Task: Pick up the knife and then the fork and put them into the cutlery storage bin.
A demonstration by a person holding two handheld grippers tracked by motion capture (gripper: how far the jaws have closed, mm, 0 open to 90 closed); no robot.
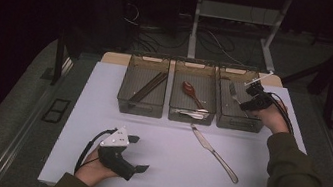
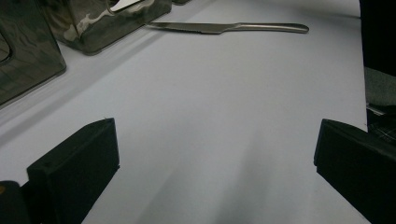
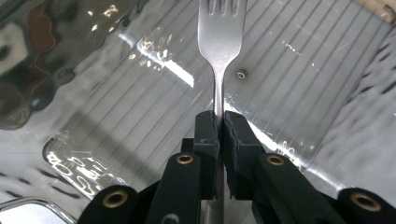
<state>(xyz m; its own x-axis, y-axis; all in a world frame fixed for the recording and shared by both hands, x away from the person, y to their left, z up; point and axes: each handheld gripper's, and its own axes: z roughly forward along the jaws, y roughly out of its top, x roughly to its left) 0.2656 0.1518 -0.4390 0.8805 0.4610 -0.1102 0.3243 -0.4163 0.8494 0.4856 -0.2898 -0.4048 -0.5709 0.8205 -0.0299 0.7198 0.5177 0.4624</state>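
On the white table [image 1: 162, 174], three clear bins stand in a far row. Over the right bin [image 1: 238, 121], the right gripper [image 3: 219, 122] clamps a fork [image 3: 221, 32]. Near left, the left gripper [image 1: 137, 153] rests spread wide, grasping nothing.

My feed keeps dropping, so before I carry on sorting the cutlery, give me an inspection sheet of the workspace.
Surface: white table top, bare in front of the left tongs.
Job's things: fork clamped by its handle in the right tongs, over the right bin; knife loose on the table; chopsticks in the left bin; brown spoon and metal spoon in the middle bin.
Clutter: nothing seen.
Grippers: right tongs shut on the fork; left tongs open, low over the table, holding nothing.
Cables: one trails from each pair of tongs; more on the floor behind the table.
Surroundings: dark room, grey floor, desk legs behind.
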